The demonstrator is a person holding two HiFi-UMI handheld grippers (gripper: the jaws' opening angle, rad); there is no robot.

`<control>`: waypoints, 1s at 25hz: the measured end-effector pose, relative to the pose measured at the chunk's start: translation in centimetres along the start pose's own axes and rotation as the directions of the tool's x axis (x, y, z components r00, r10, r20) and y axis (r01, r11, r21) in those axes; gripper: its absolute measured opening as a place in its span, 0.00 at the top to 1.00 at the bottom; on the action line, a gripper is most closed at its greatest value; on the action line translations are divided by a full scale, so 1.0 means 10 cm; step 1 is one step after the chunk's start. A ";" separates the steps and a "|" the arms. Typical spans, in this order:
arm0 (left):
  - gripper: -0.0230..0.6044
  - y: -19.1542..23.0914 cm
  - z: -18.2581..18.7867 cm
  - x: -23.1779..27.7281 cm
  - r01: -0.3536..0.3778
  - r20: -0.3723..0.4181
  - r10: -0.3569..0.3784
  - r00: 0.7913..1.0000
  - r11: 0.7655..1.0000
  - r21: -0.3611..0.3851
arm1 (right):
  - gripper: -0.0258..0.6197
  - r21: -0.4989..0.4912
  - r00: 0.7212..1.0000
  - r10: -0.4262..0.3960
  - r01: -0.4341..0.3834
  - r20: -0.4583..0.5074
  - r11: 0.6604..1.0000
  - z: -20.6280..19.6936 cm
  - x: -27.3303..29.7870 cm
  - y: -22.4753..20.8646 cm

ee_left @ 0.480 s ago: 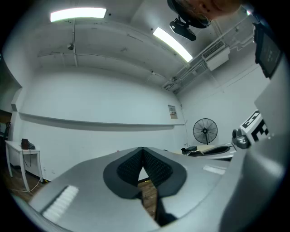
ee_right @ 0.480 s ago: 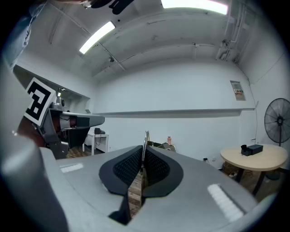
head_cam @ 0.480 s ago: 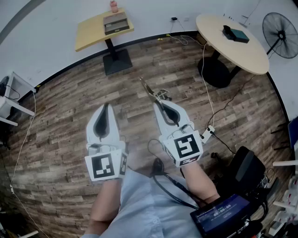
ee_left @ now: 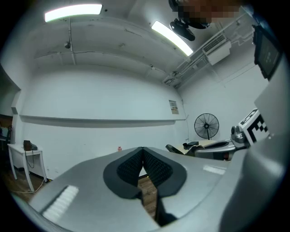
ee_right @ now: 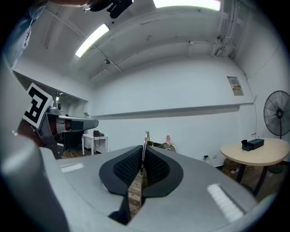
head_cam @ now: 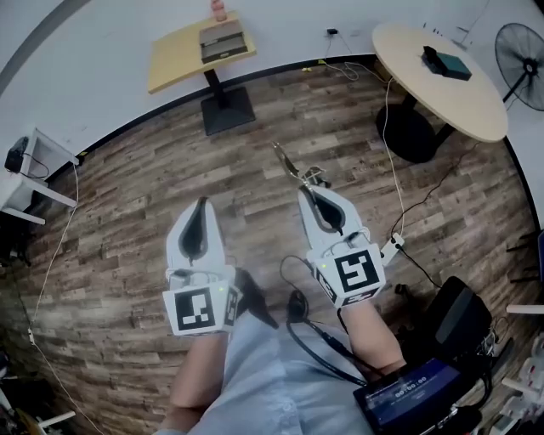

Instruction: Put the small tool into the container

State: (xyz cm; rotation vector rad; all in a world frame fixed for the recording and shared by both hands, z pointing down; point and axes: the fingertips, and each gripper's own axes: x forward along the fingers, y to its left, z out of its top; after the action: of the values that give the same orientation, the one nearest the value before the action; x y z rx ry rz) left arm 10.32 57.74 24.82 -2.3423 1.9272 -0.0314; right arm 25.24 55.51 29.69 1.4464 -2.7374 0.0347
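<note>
My right gripper (head_cam: 306, 194) is shut on a slim metal tool (head_cam: 289, 163), which sticks out past its tips over the wood floor. In the right gripper view the tool's thin blade (ee_right: 146, 139) rises from between the closed pads of the right gripper (ee_right: 143, 153). My left gripper (head_cam: 201, 204) is held level beside it, its jaws closed with nothing between them; the left gripper (ee_left: 143, 150) shows its pads meeting at the tip. A shallow grey container (head_cam: 223, 41) lies on a small square yellow table (head_cam: 174, 59) far ahead, with a pink bottle (head_cam: 219, 10) behind it.
A round table (head_cam: 459, 98) with a dark device (head_cam: 446, 61) stands at the upper right, with a fan (head_cam: 523, 55) beyond it. Cables (head_cam: 393, 153) trail over the floor. A white side table (head_cam: 30, 170) is at the left, a black bag (head_cam: 455, 314) at the lower right.
The whole scene has shifted slightly right in the head view, and a dark shoe now shows below the left gripper. Both grippers keep their pose; the tool stays held.
</note>
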 end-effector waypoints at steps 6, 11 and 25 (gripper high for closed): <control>0.95 0.23 -0.25 0.28 -0.013 -0.043 0.012 0.999 1.000 -0.020 | 0.95 0.020 0.999 -0.014 0.014 -0.043 1.000 -0.18 0.36 -0.16; 0.95 0.67 -0.54 0.78 -0.016 -0.070 0.011 0.997 0.998 -0.062 | 0.95 0.031 0.997 -0.002 0.004 -0.080 1.000 -0.31 0.98 -0.18; 0.95 2.00 -0.51 2.60 0.063 -0.008 -0.063 0.998 0.998 0.014 | 0.95 -0.019 0.995 -0.057 0.055 -0.086 0.998 0.01 3.19 -0.45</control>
State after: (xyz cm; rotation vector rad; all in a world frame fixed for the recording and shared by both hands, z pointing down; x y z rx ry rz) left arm -4.55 28.18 26.62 -2.3970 1.8493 -0.0582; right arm 11.04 26.64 31.16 1.4800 -2.6212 0.0701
